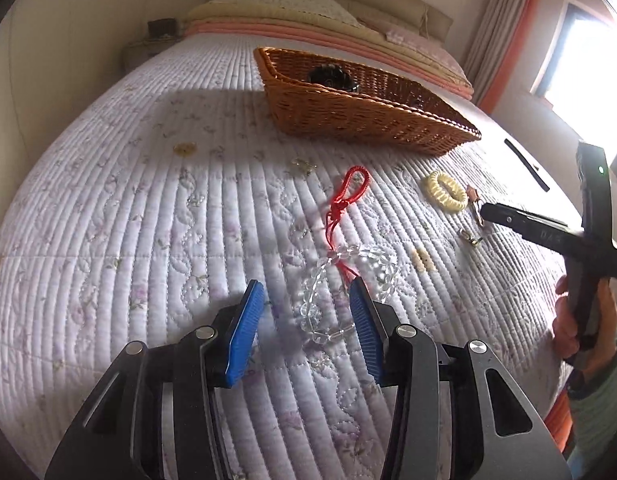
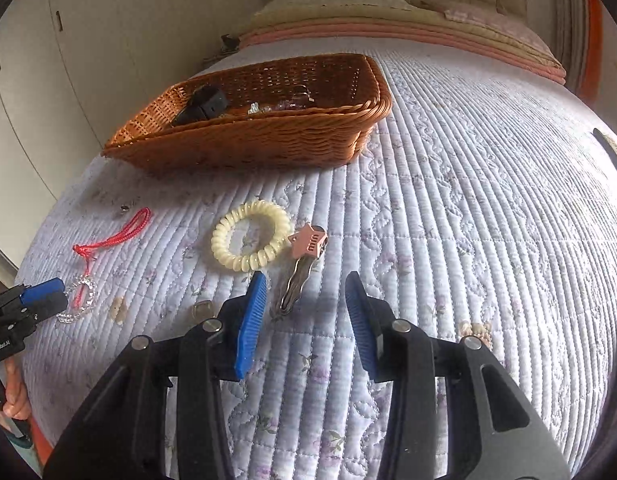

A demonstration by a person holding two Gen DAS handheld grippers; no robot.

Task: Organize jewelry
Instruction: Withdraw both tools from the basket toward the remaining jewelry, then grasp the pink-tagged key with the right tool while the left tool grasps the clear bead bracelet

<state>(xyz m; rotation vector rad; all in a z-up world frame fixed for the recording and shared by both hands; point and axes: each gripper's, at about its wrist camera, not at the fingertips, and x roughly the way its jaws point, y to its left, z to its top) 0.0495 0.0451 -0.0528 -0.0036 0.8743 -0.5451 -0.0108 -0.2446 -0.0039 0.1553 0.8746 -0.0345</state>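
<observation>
Quilted bed (image 1: 128, 220); basket (image 1: 348, 116) at 12 o'clock, pillows beyond. Left tongs (image 1: 306, 320) open over beads (image 1: 340, 280). Right tongs (image 2: 304, 312) open, clip (image 2: 304, 256) at 12. Bed free at 3.

Left tongs (image 1: 306, 306): blue pads apart, nothing pressed between them, angled downward. Right tongs (image 2: 304, 300): blue pads apart, gripping nothing, angled downward. Right hand (image 1: 580, 320): wrapped around its tongs' handle.
</observation>
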